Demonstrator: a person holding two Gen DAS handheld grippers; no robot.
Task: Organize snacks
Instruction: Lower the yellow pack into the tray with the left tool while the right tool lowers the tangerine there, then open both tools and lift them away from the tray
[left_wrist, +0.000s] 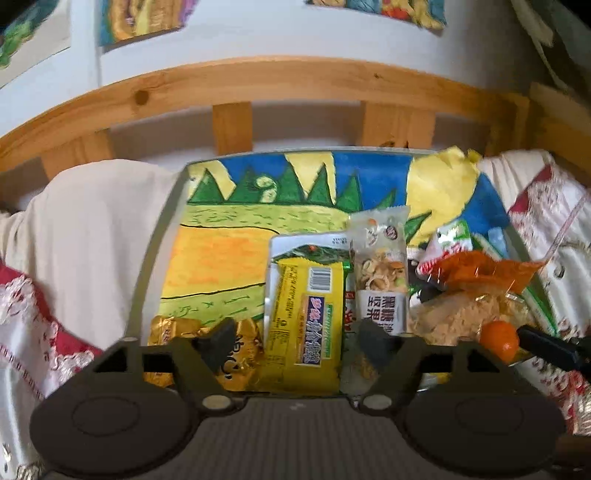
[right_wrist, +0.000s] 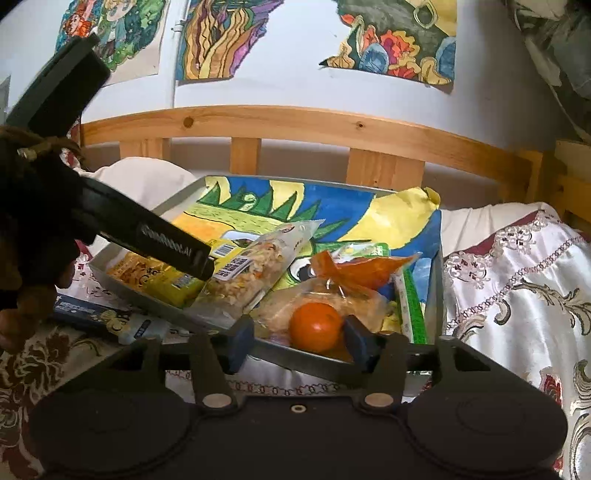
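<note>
Wooden slats (right_wrist: 258, 125) are running along the white wall behind a bed draped in embroidered cloth (right_wrist: 517, 280), where a grey tray (right_wrist: 325, 363) lined with a bright drawing is sitting. Inside it, a yellow snack packet (left_wrist: 301, 325) is lying flat beside a clear nut-mix packet (left_wrist: 380, 273), with a gold wrapper (left_wrist: 173, 332) at the near left corner and an orange-topped bag (right_wrist: 332, 291) to the right. A small orange fruit (right_wrist: 316, 326) is resting at the tray's near edge. The left gripper (left_wrist: 301, 341) is hanging spread wide over the yellow packet, clasping nothing. The right gripper (right_wrist: 297, 341) is sitting parted around the fruit, its right pad touching or nearly so, the left pad clear of it.
</note>
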